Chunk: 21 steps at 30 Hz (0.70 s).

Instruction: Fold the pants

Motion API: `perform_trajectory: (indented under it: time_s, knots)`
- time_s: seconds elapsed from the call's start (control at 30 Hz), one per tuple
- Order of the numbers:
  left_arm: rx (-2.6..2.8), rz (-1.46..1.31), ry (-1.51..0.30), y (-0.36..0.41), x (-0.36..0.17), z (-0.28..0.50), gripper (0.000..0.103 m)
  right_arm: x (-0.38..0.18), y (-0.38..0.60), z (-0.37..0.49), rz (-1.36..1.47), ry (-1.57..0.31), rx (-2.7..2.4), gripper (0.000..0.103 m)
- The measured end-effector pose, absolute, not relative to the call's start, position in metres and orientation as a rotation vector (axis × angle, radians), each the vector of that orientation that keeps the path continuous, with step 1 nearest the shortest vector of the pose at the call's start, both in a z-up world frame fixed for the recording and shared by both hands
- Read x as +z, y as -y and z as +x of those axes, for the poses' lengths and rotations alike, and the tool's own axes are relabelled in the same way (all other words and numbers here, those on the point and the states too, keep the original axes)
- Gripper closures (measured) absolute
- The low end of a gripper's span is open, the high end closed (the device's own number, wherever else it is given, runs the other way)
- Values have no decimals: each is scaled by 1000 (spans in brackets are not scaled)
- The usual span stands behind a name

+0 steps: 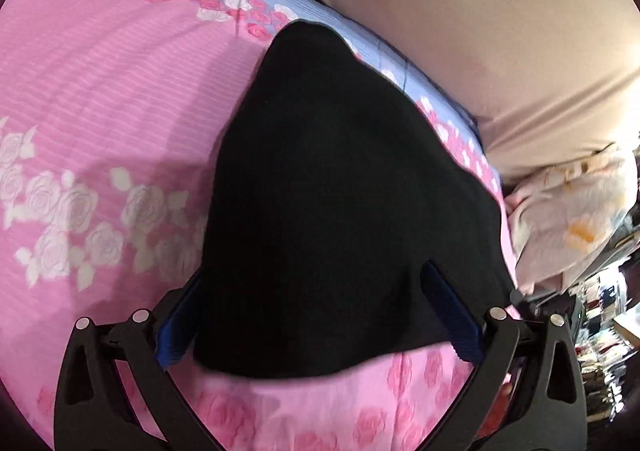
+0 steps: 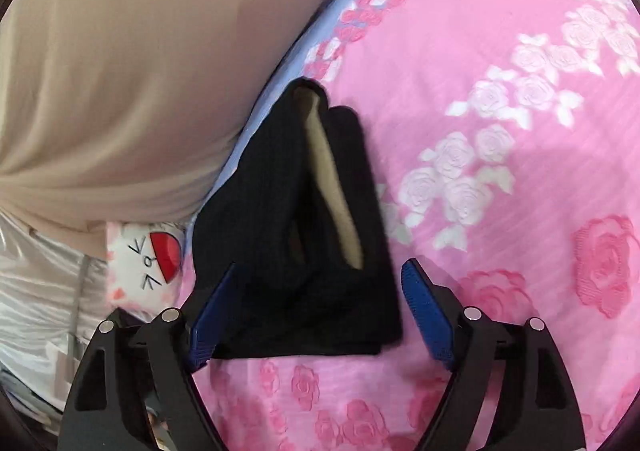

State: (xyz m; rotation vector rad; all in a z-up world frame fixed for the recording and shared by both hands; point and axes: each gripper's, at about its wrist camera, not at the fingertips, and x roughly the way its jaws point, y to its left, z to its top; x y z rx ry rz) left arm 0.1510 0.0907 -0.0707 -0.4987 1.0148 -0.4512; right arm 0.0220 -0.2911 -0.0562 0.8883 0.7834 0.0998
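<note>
The black pants (image 1: pixel 320 191) lie folded into a thick bundle on the pink rose-print bedsheet (image 1: pixel 100 91). My left gripper (image 1: pixel 312 271) stands wide, its blue pads either side of the bundle's near end; the left pad is partly hidden by cloth, and the right finger lies over it. In the right wrist view the pants (image 2: pixel 272 211) show a tan inner lining (image 2: pixel 332 187) along a fold. My right gripper (image 2: pixel 320 265) is open around their near end: the left pad touches the cloth edge, and the right pad stands apart from it.
A large beige cushion (image 1: pixel 460 31) (image 2: pixel 120 71) borders the sheet's blue edge behind the pants. A white plush with a red patch (image 2: pixel 148 255) lies beside the bed. A pale blanket bundle (image 1: pixel 568 219) and cluttered shelves (image 1: pixel 600 331) sit at the right.
</note>
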Motion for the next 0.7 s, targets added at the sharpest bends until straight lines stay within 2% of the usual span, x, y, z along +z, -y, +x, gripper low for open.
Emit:
perform_trajectory:
  time_s: [0.03,0.07,0.1,0.13,0.17,0.2,0.23,0.33,0.4,0.43,0.47,0.5,0.53,0.6,0.67,0.7]
  knots:
    - [-449,-499,-1016,-89,-71,154,6,-56,280,30,822,-804,87,24]
    - [-433,-475,-1012,-85,-70,156,12,-58,272,36,774,-824,76,33]
    - [-406,-440,-1008,-83,-69,156,39,-60,265,40,763,-834,87,53]
    - [-416,-408,-1026,-78,-66,156,55,-57,264,40,791,-825,119,63]
    - [-421,-422,-1025,-80,-62,155,63,-50,267,37,812,-806,144,67]
    - [-424,-430,-1018,-84,-53,150,78,-37,268,29,837,-779,190,73]
    - [-445,-433,-996,-92,-38,140,83,-28,268,21,856,-770,229,74]
    - [-518,-426,-1036,-103,-17,110,82,-15,261,-8,810,-792,270,74]
    - [-498,-373,-1097,-99,-30,89,80,-45,264,-19,804,-893,243,65]
    - [-463,-335,-1141,-96,-48,79,70,-65,265,-26,800,-939,207,62]
    - [-437,-317,-1138,-97,-61,71,62,-73,273,-41,868,-844,218,63]
    - [-401,-318,-1122,-104,-62,65,50,-67,280,-49,890,-833,185,60]
    - [-380,-326,-1113,-108,-55,61,50,-57,280,-56,872,-822,143,54]
    - [-311,-277,-1020,-113,-19,49,52,-8,264,-63,625,-711,22,54]
    - [-244,-148,-868,-104,23,44,50,29,240,-53,423,-668,9,58]
    - [-247,-109,-813,-95,39,45,38,47,224,-41,359,-640,51,64]
